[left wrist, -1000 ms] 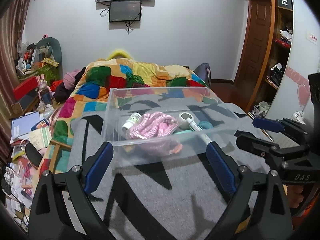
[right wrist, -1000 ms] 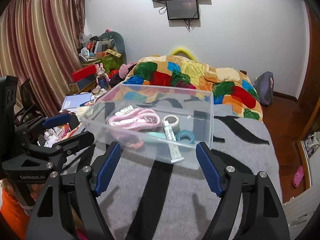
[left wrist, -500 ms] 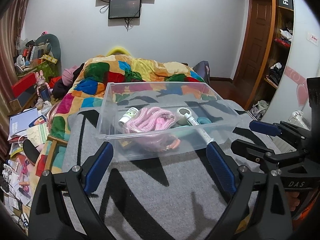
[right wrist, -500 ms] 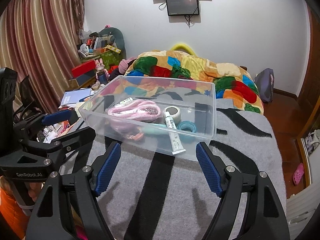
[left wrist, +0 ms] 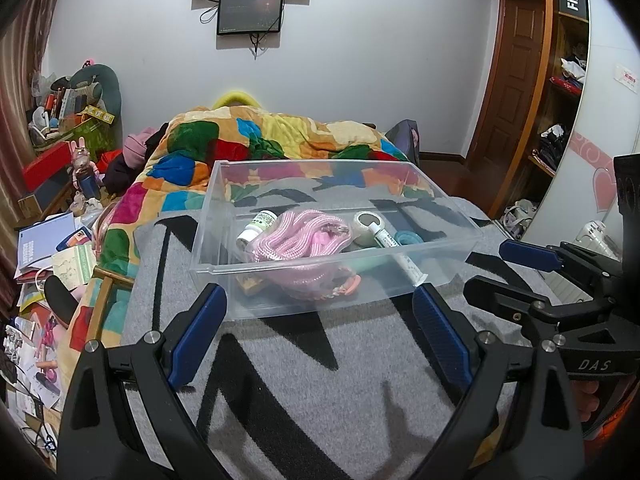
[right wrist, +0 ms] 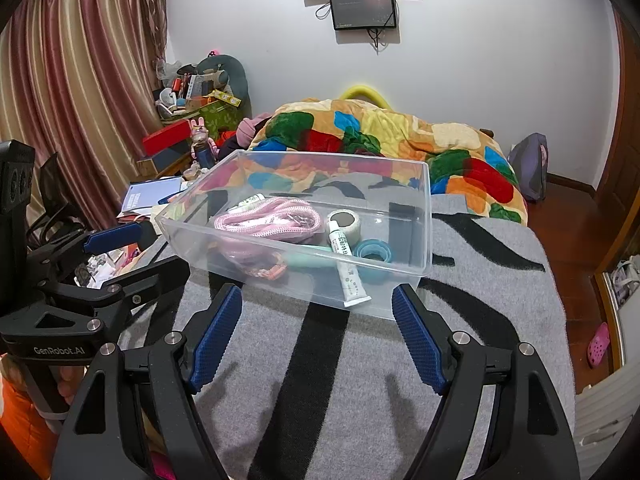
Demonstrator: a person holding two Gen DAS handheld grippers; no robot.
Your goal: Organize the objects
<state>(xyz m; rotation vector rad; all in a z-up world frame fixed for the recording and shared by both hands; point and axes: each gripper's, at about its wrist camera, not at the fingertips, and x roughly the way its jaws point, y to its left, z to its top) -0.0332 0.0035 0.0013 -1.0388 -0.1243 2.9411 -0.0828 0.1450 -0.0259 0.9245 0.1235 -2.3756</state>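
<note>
Hovering wide apart, empty: left tongs [left wrist: 320, 320] & right tongs [right wrist: 318, 322], near clear bin [right wrist: 280, 258] w/ pink rope [right wrist: 268, 218].

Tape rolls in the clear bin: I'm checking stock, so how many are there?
2: a white roll beside the pink rope, and a blue roll right of the tube. Others may be hidden underneath.

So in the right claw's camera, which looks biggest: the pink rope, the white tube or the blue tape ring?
1. Pink rope
2. White tube
3. Blue tape ring, though close to the tube.
</note>
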